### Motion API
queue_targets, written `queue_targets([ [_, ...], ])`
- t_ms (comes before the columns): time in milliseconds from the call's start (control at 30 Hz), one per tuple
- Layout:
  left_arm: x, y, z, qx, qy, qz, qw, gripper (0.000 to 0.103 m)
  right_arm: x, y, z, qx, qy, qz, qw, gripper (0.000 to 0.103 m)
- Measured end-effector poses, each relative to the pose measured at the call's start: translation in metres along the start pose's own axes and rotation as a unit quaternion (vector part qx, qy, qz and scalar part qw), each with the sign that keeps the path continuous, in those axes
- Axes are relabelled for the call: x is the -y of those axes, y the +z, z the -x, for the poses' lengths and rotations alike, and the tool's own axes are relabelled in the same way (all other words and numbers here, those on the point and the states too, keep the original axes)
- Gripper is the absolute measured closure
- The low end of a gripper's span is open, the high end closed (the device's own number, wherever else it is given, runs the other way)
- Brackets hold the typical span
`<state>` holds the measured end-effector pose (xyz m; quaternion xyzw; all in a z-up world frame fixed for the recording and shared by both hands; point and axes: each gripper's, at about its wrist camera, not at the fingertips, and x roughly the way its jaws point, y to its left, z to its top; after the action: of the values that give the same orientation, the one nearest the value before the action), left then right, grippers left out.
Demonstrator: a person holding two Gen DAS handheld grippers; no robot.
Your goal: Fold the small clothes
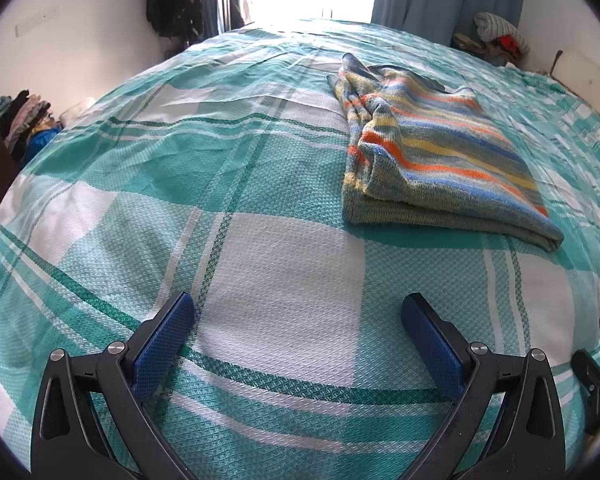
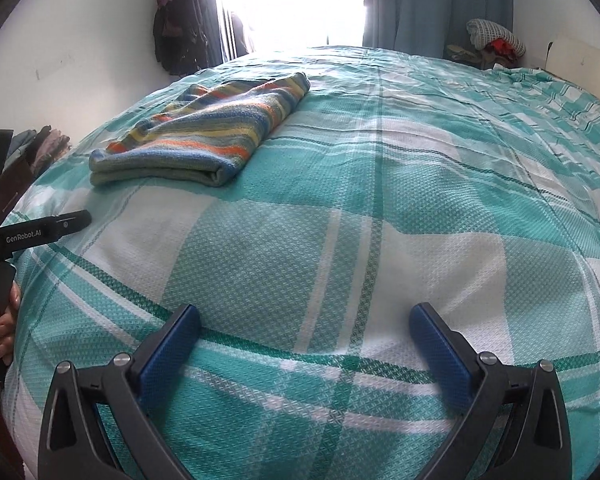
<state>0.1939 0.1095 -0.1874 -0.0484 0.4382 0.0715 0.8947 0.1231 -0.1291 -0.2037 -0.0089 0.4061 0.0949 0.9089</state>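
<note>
Left gripper (image 1: 298, 314) and right gripper (image 2: 306, 326) both gape wide with nothing between the blue pads, hovering over the teal-and-white checked bedspread (image 1: 260, 272), the folded striped garment (image 1: 432, 152) lying well ahead, right of the left gripper, left of the right.

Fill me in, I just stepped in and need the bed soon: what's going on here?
A person is folding small clothes on the bed with a handheld gripper in each hand. The striped garment lies folded on the teal checked bedspread, untouched. Both the left gripper and the right gripper stand open and empty over bare bedspread, short of the garment. No other unfolded item shows on the bed.
</note>
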Motion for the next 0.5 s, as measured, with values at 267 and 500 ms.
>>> queue_targets([
  [267, 0.0002, 0.0007, -0.0021, 0.0, 0.005, -0.004, 1.0, 0.0, -0.0016, -0.001, -0.001, 0.001, -0.004, 0.004, 1.0, 0.0],
  [500, 0.0006, 0.0008, -0.002, 0.0, 0.005, -0.004, 1.0, 0.0, -0.0017, -0.0012, -0.001, 0.001, -0.004, 0.004, 1.0, 0.0],
])
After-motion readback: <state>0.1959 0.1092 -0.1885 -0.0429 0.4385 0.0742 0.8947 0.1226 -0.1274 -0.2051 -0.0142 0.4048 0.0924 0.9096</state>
